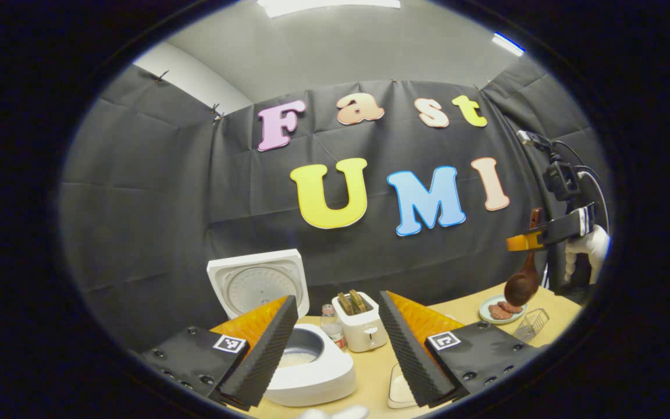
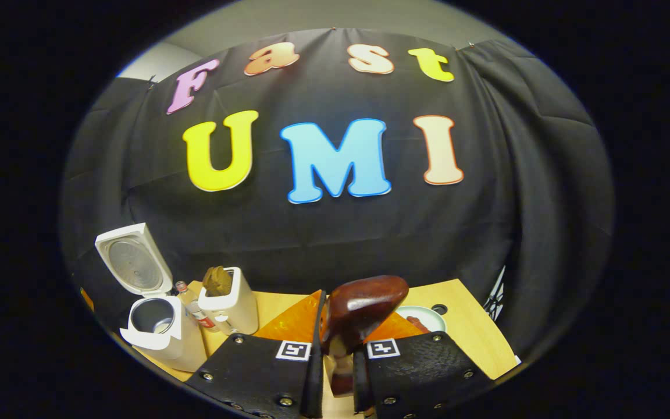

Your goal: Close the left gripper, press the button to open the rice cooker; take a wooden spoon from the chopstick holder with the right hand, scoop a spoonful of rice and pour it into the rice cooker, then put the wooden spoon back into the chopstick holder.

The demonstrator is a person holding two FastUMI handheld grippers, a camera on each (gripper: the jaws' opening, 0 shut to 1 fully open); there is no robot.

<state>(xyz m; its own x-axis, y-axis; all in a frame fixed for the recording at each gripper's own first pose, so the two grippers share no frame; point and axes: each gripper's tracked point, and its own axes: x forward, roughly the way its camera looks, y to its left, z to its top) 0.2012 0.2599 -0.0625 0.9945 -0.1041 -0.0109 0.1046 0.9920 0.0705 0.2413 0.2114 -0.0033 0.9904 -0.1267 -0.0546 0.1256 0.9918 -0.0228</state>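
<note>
Nearest the lens in the right gripper view, the right tongs (image 2: 335,372) pinch the handle of the wooden spoon (image 2: 361,308), both fingers pressed on it, the bowl rising just ahead of them. In the left gripper view that spoon hangs bowl-down above a small plate (image 1: 489,317) at the far right of the table (image 1: 370,364), beside a clear wire-like holder (image 1: 531,323), which is probably the chopstick holder. Whether the bowl carries rice cannot be told.

The left tongs (image 1: 335,349) are spread wide and hold nothing, hovering just before the rice cooker (image 1: 312,372), whose lid (image 1: 259,282) stands upright, so the button step looks done. The open pot shows pale contents. A white toaster (image 1: 361,329) and a small bottle (image 1: 331,323) stand behind it. Holding the spoon high likely keeps it clear of these on its way to or from the cooker.
</note>
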